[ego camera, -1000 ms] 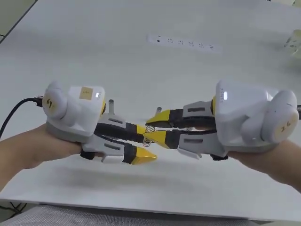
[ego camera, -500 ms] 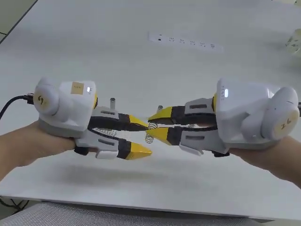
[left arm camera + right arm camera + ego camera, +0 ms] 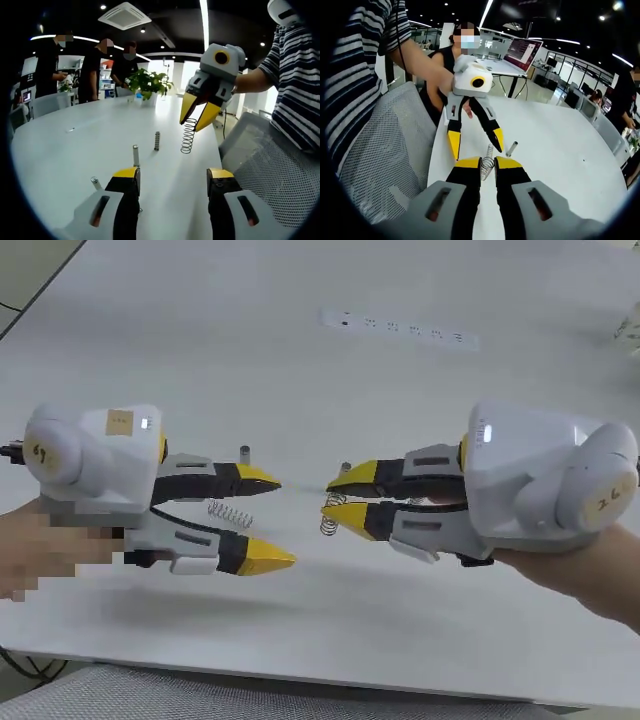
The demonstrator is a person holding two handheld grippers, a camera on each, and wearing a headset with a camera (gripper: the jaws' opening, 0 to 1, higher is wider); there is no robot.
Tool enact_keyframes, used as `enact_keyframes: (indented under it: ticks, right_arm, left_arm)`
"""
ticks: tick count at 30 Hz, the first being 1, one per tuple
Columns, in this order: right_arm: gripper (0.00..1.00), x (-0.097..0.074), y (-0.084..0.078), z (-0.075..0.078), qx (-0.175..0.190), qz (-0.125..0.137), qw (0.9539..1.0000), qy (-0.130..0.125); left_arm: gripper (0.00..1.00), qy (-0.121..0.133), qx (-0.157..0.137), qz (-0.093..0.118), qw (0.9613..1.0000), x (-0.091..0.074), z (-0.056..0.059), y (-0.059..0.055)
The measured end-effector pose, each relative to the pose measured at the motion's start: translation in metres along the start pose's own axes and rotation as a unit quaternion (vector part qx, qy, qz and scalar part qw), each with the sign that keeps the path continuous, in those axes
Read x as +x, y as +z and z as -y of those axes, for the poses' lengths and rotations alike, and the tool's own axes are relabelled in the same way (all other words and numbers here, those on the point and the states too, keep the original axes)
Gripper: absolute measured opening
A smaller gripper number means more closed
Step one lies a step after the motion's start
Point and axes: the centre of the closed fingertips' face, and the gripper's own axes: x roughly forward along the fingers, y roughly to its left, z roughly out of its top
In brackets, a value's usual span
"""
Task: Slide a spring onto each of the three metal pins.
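We're pinching spring [image 3: 328,526] by top end in closed right gripper [image 3: 328,497] fingers, spring dangling above worktop [image 3: 300,360]. We're holding left gripper [image 3: 285,521] facing it, just apart, fingers spread wide, gripping nothing. Bare pin [image 3: 135,155] standing upright on worktop beyond left fingers.

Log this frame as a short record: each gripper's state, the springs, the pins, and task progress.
left gripper: open, holding nothing, pointed at the other gripper
right gripper: shut on held spring, which hangs from its tips above the table
bare pins: near pin and far pin, both upright
standing spring: upright past the far pin, seemingly on a third pin
progress: held spring not yet on a pin
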Motion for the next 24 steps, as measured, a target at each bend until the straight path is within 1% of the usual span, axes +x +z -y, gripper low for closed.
enact_keyframes:
  ticks: [3,6,9,12,19,24]
  right_arm:
    - [0.12,0.0,-0.002,0.002,0.0,-0.002,1.0,-0.004]
    - [0.12,-0.001,-0.005,0.005,0.001,-0.004,0.9999,-0.009]
    - [0.12,-0.001,-0.007,0.007,0.002,-0.006,0.9999,-0.014]
    - [0.12,-0.001,-0.008,0.008,0.004,-0.008,0.9999,-0.015]
    - [0.12,-0.003,-0.011,0.011,-0.001,-0.012,0.9997,-0.022]
    - [0.12,-0.004,-0.013,0.014,0.002,-0.013,0.9995,-0.028]
  left_arm:
    - [0.58,0.011,-0.001,0.0,0.9999,-0.005,-0.004,-0.003]
    - [0.63,0.029,-0.004,0.003,0.9996,-0.013,-0.01,-0.004]
    - [0.69,0.044,-0.003,0.0,0.999,-0.02,-0.015,-0.007]
    - [0.72,0.056,-0.009,0.004,0.9984,-0.027,-0.019,-0.009]
    - [0.83,0.097,-0.021,0.019,0.9949,-0.047,-0.034,-0.012]
    - [0.91,0.112,-0.023,0.024,0.9932,-0.055,-0.037,-0.014]
